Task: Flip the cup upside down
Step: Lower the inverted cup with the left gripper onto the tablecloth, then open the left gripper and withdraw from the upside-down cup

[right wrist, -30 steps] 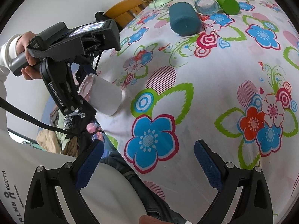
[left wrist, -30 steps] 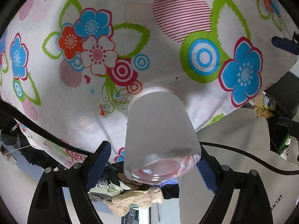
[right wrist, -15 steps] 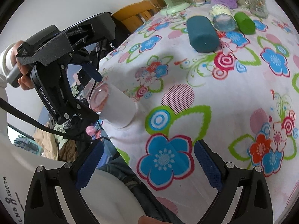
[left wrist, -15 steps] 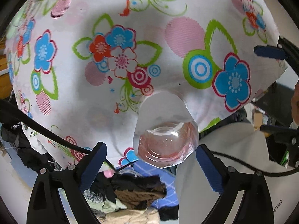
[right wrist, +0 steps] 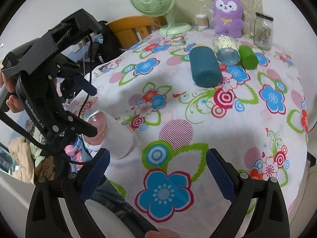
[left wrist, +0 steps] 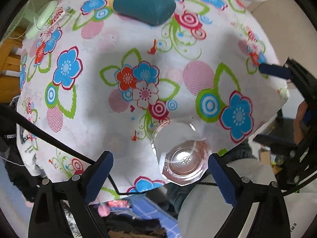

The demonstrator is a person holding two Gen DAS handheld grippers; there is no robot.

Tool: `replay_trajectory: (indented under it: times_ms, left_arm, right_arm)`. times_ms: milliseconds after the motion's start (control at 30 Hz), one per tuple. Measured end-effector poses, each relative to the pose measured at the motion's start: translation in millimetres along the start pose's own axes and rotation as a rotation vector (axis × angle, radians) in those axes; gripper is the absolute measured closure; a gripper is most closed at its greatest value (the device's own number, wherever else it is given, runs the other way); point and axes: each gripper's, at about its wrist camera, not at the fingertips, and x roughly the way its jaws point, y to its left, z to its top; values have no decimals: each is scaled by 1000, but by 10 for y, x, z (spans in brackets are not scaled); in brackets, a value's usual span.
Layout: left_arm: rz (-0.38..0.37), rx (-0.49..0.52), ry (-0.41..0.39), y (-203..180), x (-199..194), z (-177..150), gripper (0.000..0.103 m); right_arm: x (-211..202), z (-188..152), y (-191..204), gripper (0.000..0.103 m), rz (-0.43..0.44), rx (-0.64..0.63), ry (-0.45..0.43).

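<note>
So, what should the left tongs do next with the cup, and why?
Probably back the left tongs straight away from the cup: it already sits mouth-down, base up, near the table edge, and the tongs stand open around it, so a sideways brush could tip it.

Both feeds bright, even daylight-ish, colours vivid. I see soft grey shadows across the counter (left wrist: 138, 39) mid-cloth and another broad one in the right wrist view. Glare spot on the cup (left wrist: 183, 163) base. Heavy fisheye bend w/ black vignette at corners. Right edge of left wrist view is smeared w/ motion blur; bottom clutter is soft too. Centre is sharp.
</note>
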Motion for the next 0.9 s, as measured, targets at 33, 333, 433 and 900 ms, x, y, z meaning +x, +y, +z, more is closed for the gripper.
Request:
replay_trajectory:
  times_ms: [33, 333, 433, 900]
  left_arm:
    - [-12, -6, -15, 50, 22, 22, 5]
    - [-73, -56, -189, 160, -160, -174, 6]
    - [-84, -89, -267, 212, -225, -265, 5]
    - [-92, -210, -591, 358, -216, -431, 4]
  right_arm:
    - [-6, 7, 29, 5, -2, -8, -1]
    - [-28, 85, 260, 5, -23, -60, -15]
    - [-33, 107, 310, 5, -32, -70, -23]
    - [-137, 212, 432, 5, -127, -70, -140]
